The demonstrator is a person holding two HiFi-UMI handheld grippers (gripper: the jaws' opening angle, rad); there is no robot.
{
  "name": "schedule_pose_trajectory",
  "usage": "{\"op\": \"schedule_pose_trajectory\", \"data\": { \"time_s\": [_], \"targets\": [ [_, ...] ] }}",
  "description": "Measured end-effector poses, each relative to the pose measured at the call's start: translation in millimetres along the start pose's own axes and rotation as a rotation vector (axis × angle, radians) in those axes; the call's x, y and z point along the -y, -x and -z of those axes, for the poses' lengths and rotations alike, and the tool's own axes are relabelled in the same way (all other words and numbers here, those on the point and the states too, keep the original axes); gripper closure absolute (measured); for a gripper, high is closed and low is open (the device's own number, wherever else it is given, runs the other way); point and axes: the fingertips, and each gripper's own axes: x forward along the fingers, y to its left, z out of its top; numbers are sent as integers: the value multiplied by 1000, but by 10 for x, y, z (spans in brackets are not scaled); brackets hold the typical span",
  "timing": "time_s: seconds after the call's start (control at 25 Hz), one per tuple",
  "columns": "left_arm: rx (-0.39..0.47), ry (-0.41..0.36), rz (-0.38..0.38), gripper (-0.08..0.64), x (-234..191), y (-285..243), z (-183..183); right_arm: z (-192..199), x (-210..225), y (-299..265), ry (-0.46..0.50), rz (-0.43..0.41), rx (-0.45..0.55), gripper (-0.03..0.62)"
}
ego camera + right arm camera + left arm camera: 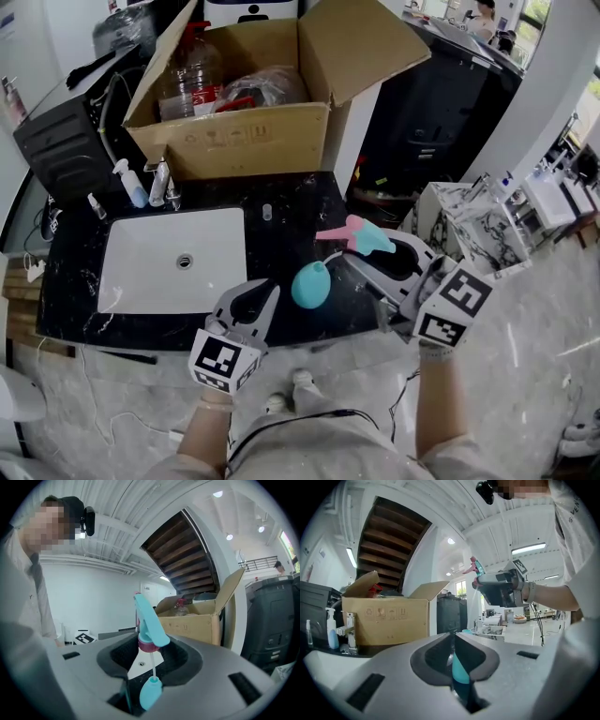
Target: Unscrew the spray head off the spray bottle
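The spray head (359, 236), with its teal trigger, pink nozzle and maroon collar, is clamped between the dark-padded grey jaws of the right gripper (366, 255), right of the square white sink (141, 277). A thin pale tube (151, 666) is seen running down from it to the smooth, egg-shaped teal bottle (310, 285), just right of the sink. The left gripper (270, 292), in front of the sink, is held closed, with a teal sliver seen through the slit.
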Motion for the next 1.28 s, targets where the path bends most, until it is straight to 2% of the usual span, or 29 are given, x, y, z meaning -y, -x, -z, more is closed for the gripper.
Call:
{"op": "schedule_pose_trajectory", "data": {
  "time_s": [0.28,0.48,0.8,1.28],
  "targets": [
    [32,1,-102,538,-220,187,-146,84,113,160,-20,122,-38,442],
    [46,-5,-153,538,-259,263,-204,264,129,299,-18,175,-81,442],
    [89,-24,-220,543,-313,396,-253,556,155,406,-79,239,-101,442],
    [73,9,-225,545,-218,435,-107,893,170,540,-131,371,-74,442]
  ]
}}
